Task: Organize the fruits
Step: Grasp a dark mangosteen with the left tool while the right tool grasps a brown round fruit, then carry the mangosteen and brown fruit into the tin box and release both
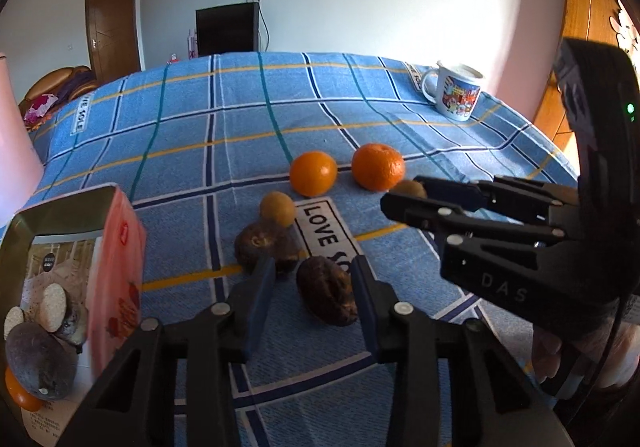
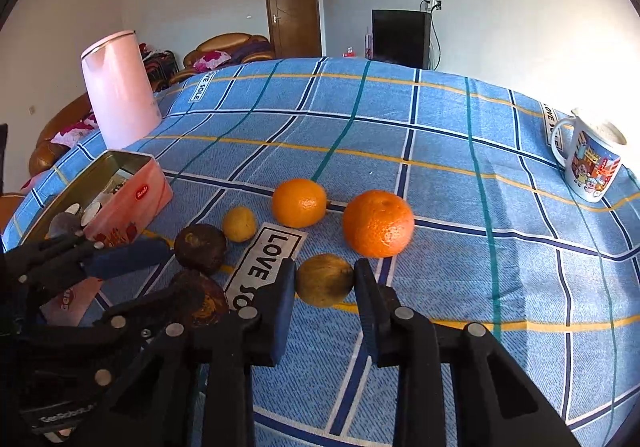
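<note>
Fruits lie on a blue checked cloth [image 1: 180, 151]. My left gripper [image 1: 314, 279] is open, its fingers either side of a dark wrinkled fruit [image 1: 326, 297]; a second dark fruit [image 1: 260, 247] lies just behind. My right gripper [image 2: 325, 279] is open around a yellow-brown fruit [image 2: 324, 285], seen partly hidden in the left view [image 1: 408, 189]. Two oranges [image 2: 299, 203] [image 2: 378, 223] and a small yellow fruit [image 2: 239, 223] lie beyond. A pink tin box [image 1: 116, 247] at the left holds fruit and round biscuits.
A printed mug [image 2: 592, 163] stands at the far right of the cloth. A pink kettle [image 2: 120, 87] stands at the far left behind the tin. A "LOVE SOLE" label [image 2: 264, 267] lies between the fruits.
</note>
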